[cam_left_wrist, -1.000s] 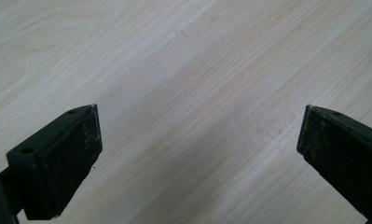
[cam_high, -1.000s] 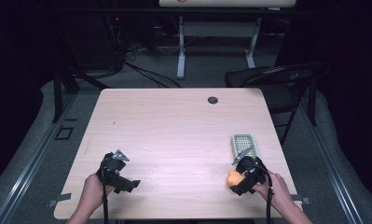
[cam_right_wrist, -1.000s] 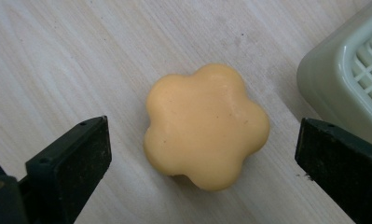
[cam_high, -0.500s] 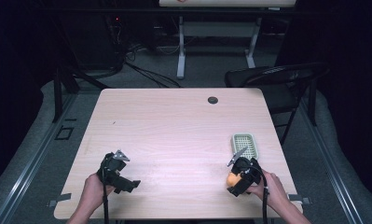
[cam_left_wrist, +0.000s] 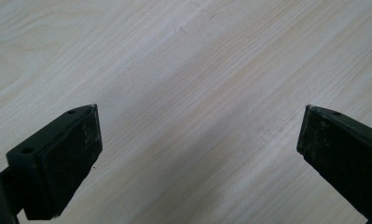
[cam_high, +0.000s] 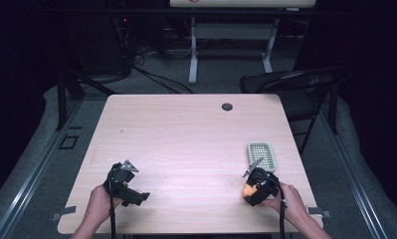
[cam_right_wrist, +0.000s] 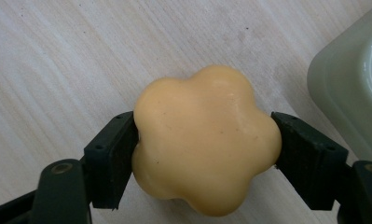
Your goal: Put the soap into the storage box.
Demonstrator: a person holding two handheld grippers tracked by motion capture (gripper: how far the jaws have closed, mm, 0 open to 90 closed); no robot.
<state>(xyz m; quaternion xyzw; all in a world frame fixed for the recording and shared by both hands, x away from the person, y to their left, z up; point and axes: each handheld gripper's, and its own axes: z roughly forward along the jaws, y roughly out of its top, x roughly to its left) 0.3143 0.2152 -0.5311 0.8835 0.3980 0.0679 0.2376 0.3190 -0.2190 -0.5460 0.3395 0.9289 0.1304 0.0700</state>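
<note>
So from the high view, a pale wood-grain table (cam_high: pixel 186 144) is being shown, with the left claw (cam_high: pixel 139 196) being held low near the front edge and the right claw (cam_high: pixel 246 191) being kept near the front right corner. A small orange lump (cam_high: pixel 247 190) is being gripped there, just beside a pale green slatted tray (cam_high: pixel 262 155). A round dark grommet (cam_high: pixel 227 106) is sitting at the far edge.

In the left gripper view, the two matte black pads are being held wide apart over bare, streaky wood with nothing between them.

In the right gripper view, a smooth, waxy, flower-shaped soap (cam_right_wrist: pixel 204 140) in peachy yellow is being squeezed from both sides; the jaws have just been closing on it. The tray's glossy rounded corner (cam_right_wrist: pixel 347 93) is being seen just beside it.
</note>
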